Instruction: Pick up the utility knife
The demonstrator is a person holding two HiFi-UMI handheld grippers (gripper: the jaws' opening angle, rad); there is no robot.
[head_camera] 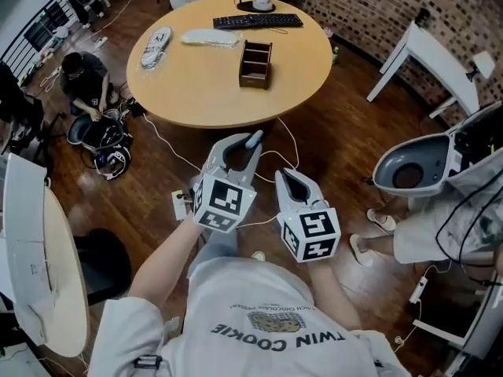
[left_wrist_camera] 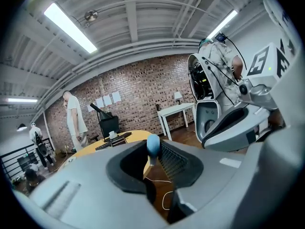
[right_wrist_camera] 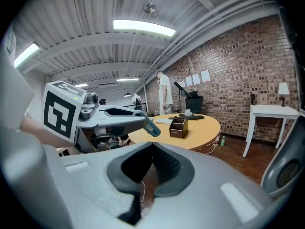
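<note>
My left gripper [head_camera: 250, 144] is held out over the wood floor, short of the round table [head_camera: 204, 93]. A small blue-tipped tool [head_camera: 254, 137] sticks out from between its jaws, which are shut on it. Whether it is the utility knife I cannot tell. In the left gripper view the blue end [left_wrist_camera: 152, 145] stands up between the fingertips. The right gripper view shows the same tool [right_wrist_camera: 152, 128] slanting down from the left gripper's tip. Beside it my right gripper [head_camera: 281, 175] is shut with nothing in it, its tips [right_wrist_camera: 152, 147] meeting.
On the table are a wooden organiser box [head_camera: 255, 64], a keyboard [head_camera: 257, 21], a cup [head_camera: 262, 1] and a white bundle [head_camera: 208, 38]. White cable [head_camera: 169, 144] trails on the floor. A person [head_camera: 86, 81] crouches at left, and another [head_camera: 440, 226] stands at right.
</note>
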